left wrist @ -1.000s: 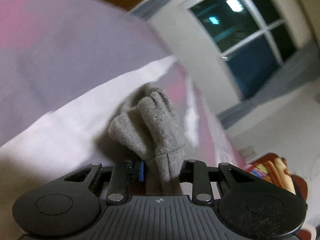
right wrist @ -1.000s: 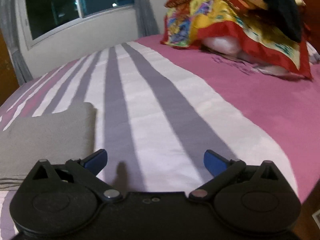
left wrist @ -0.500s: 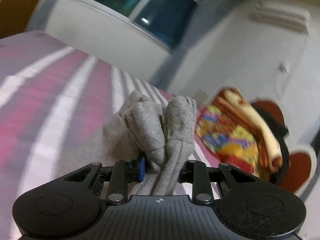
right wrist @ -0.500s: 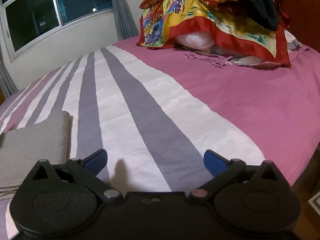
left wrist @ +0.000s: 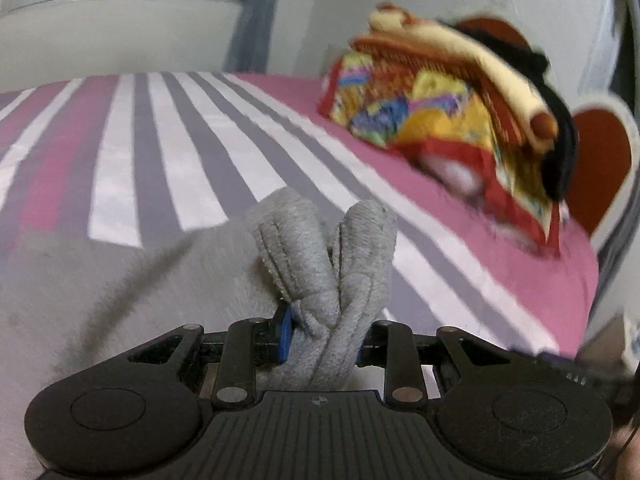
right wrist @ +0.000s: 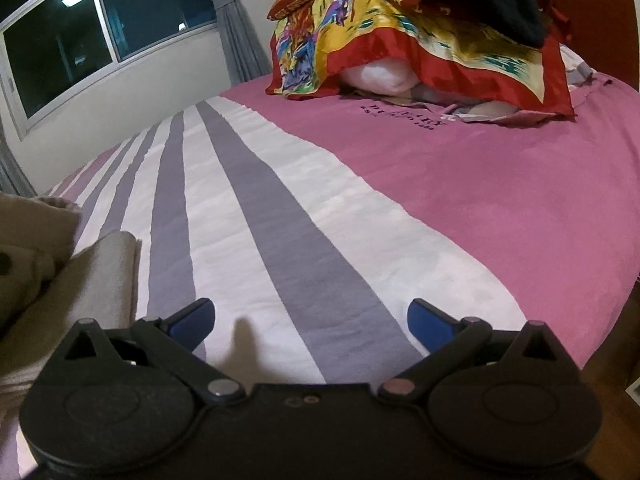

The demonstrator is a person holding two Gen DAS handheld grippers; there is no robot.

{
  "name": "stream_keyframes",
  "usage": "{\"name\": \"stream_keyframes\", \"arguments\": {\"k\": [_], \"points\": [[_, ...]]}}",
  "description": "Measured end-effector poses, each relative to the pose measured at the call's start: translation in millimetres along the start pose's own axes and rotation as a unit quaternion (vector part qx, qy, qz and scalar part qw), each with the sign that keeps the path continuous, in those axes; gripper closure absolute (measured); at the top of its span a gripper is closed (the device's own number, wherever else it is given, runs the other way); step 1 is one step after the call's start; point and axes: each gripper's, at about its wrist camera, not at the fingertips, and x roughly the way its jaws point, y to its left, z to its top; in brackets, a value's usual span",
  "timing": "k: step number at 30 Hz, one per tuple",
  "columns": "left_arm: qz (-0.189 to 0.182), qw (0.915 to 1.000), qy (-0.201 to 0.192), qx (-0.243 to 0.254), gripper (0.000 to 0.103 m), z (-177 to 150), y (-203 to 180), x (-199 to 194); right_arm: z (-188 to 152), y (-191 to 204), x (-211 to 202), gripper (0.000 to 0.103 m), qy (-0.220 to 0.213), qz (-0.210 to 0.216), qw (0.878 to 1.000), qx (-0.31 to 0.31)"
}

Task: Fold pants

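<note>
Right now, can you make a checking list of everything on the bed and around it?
Surface: striped bedspread, white and grey bands, pink toward the right.
Job's things: grey pants, a bunched part pinched upright; the rest lies at the bed's left side.
Clutter: colourful blanket pile at the far end, a dark garment on top.
Grippers: left gripper shut on the pants; right gripper open, fingers wide apart, nothing between them.
Cables: nothing seen.
Surroundings: dark window, grey curtain, pale wall.
</note>
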Motion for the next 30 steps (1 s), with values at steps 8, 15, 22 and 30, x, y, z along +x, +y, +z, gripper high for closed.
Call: {"name": "stream_keyframes", "arguments": {"k": [8,15,22,30], "points": [[-0.002,0.9981,0.048,0.039,0.022,-19,-31,45,0,4,4,0.000,0.009,-0.007,1.000,-0.001],[0.021,0.9986,-0.025,0.040,0.017,-23,-40,-14,0,-2,6,0.000,0.023,-0.007,1.000,0.003],[0.137,0.9874,-0.071,-0.037,0.017,-106,66,-136,8,-3,-28,0.021,0.001,0.125,0.991,0.036],[0.166,0.9840,-0.039,-0.051,0.018,-159,102,-146,20,101,-23,0.046,0.021,0.258,0.966,-0.025]]}}
